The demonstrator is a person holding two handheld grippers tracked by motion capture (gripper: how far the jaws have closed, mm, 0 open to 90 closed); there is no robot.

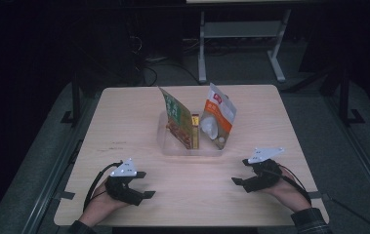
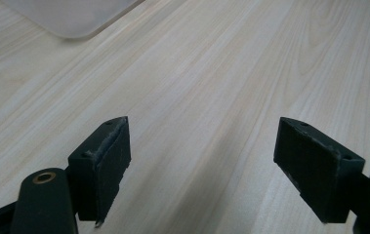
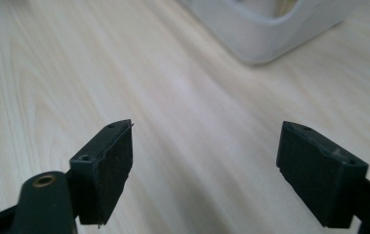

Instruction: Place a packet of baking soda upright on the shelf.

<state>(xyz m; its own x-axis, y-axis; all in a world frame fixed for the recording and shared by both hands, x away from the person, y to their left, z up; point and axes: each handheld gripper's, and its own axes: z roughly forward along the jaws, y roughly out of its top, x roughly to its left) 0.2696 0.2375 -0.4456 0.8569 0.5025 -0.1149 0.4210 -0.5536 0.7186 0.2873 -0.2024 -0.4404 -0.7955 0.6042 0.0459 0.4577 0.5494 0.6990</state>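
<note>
Left gripper [image 1: 141, 184]: jaws apart, nothing between, parked on table [image 1: 124, 117].
Right gripper [image 1: 245, 171]: jaws apart, nothing between.
Tray [image 1: 192, 150]: ahead, between both; 2 pouches leaning inside, likely next pick.

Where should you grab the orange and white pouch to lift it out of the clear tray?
Probably by its top edge, coming from above. The orange and white pouch stands nearly upright in the clear tray, its flat top sticking up free, while its bottom sits behind the tray wall. The right gripper is nearer, with open fingers.
</note>
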